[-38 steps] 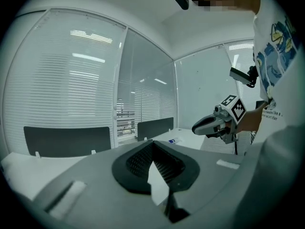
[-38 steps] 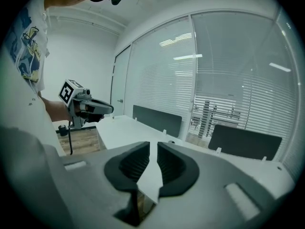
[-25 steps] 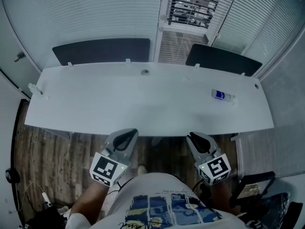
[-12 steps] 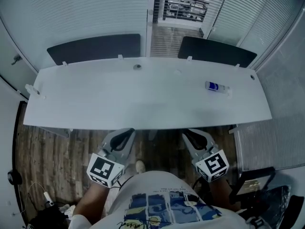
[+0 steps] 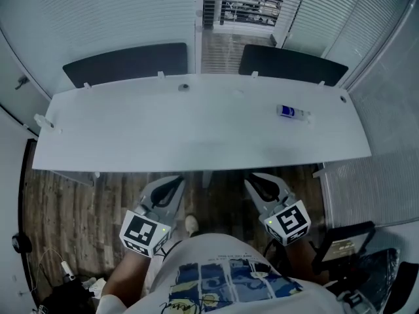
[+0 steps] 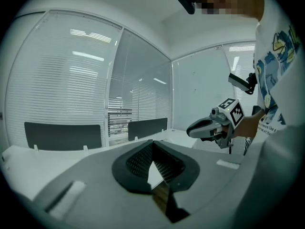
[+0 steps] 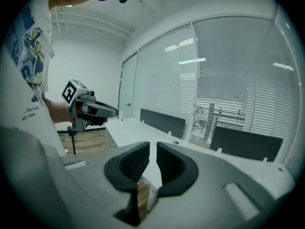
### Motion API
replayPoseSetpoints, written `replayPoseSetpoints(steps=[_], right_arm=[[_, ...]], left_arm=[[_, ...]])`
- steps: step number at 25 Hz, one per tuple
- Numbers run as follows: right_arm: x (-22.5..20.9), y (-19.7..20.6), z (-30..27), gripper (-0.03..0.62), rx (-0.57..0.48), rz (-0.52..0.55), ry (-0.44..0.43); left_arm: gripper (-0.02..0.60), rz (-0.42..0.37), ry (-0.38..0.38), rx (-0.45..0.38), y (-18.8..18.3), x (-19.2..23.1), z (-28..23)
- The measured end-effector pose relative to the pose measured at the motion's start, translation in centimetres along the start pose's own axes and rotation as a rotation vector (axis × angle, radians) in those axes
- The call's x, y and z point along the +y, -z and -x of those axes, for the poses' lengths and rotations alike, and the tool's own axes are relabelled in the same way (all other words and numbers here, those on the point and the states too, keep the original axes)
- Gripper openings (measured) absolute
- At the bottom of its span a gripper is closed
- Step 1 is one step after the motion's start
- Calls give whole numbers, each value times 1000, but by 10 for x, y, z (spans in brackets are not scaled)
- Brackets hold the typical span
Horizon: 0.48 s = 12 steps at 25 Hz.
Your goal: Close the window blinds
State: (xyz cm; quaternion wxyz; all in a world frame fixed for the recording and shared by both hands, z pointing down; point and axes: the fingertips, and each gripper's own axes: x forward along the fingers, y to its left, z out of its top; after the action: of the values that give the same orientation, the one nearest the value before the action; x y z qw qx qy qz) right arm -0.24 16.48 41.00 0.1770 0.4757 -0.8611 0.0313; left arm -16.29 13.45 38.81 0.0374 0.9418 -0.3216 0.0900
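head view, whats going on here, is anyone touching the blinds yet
Not yet. A person stands at the near edge of a long white desk, one claw in each hand. The left claw is shut and empty; the right claw is a slit apart, also empty. The blinds lie beyond the desk, untouched.
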Motion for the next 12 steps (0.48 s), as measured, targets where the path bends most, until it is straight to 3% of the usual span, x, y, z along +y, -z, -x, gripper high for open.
replayPoseSetpoints(steps=[12], right_arm=[[8, 17, 15, 32, 23, 20, -10]], left_arm=[[5, -11, -10, 14, 6, -21, 7]])
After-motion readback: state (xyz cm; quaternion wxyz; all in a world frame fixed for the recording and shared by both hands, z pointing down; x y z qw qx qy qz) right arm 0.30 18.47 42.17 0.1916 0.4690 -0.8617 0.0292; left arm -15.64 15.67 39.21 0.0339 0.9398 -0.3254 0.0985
